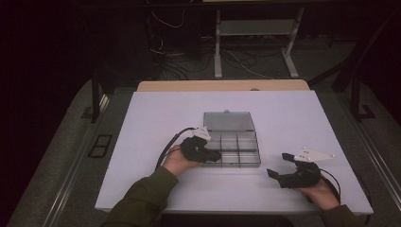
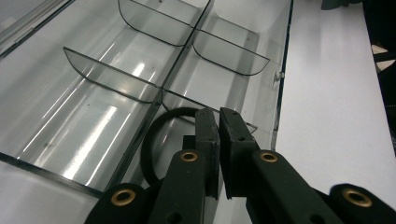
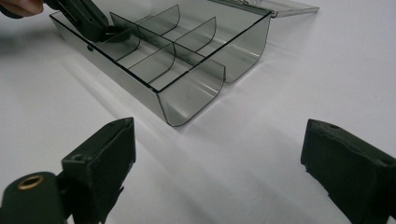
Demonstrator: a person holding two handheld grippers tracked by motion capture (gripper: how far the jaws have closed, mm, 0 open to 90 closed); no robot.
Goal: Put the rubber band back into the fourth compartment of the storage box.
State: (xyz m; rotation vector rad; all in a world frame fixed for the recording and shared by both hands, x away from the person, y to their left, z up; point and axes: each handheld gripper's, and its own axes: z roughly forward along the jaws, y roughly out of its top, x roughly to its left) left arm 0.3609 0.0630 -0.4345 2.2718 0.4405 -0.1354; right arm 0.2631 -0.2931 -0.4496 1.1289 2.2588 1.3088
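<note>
A clear plastic compartment box [image 1: 231, 163] lies open at the middle of the white table, its lid [image 1: 228, 121] folded flat behind it. My left gripper [image 1: 216, 155] reaches into the box's near-left compartment from the left. In the left gripper view its jaws [image 2: 218, 112] are shut on the edge of a thin black ring [image 2: 149, 144], which curves down into that compartment beside a divider [image 2: 116, 81]. My right gripper [image 1: 278, 164] rests low over the bare table to the right of the box, open with nothing between its fingers [image 3: 219, 135]. The right gripper view has the box [image 3: 187, 93] ahead and the left gripper [image 3: 105, 30] at its far corner.
The white table top [image 1: 156, 118] has free room on all sides of the box. A wooden strip [image 1: 222, 85] runs along its far edge. Beyond it are metal stand legs [image 1: 218, 52] and loose cables [image 1: 165, 56] on the dark floor.
</note>
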